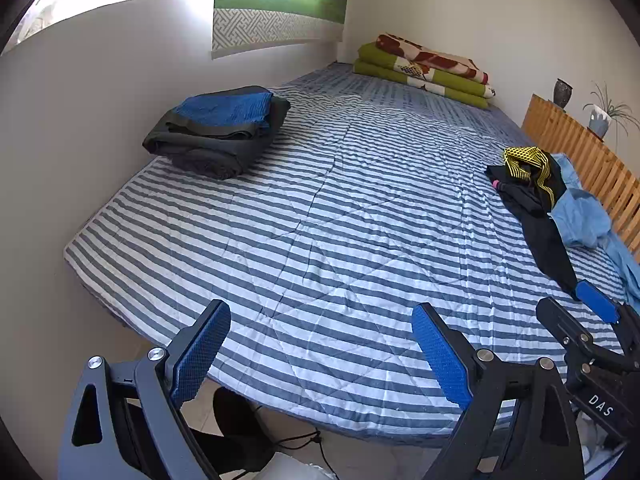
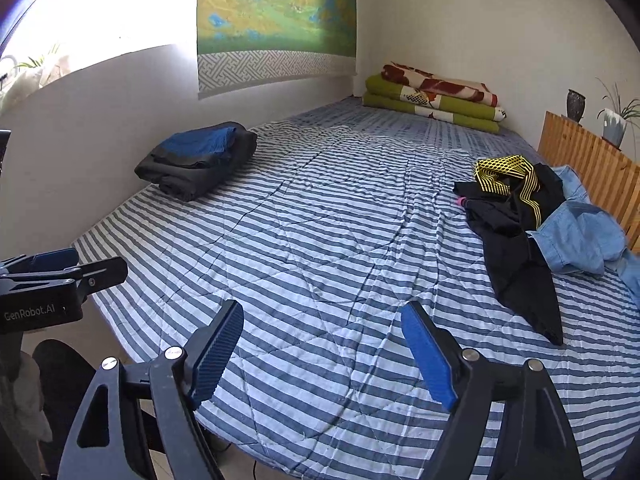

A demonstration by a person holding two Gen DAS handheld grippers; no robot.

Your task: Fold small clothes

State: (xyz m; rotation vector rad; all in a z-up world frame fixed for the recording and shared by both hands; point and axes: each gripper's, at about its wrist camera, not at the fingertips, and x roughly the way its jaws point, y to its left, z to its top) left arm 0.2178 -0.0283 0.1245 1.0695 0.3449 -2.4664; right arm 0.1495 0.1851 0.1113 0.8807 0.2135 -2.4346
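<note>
My left gripper (image 1: 320, 354): jaws wide apart, nothing between the blue pads, hanging over the near edge of the bed at the bottom of its own view.

My right gripper (image 2: 322, 354): jaws wide apart, empty, over the striped quilt (image 2: 320, 240) at the bottom of its own view; it also shows at the lower right of the left view.

Unfolded clothes, right side of both frames, near the wooden slatted headboard (image 2: 592, 168): a black garment (image 2: 516, 248) spread toward the near edge, a yellow-and-black patterned piece (image 2: 504, 176) on top of it at its far end, a light blue denim piece (image 2: 580, 236) beside it to the right, touching it.

Folded stack (image 2: 196, 160), centre left by the wall: dark grey cloth below, blue on top.

Folded green and red blankets (image 2: 432, 96), upper right, far end of the bed.

Wall hanging (image 2: 276, 20), top centre.

Vase (image 2: 576, 106) and potted plant (image 2: 614, 120), far right, on top of the headboard.
</note>
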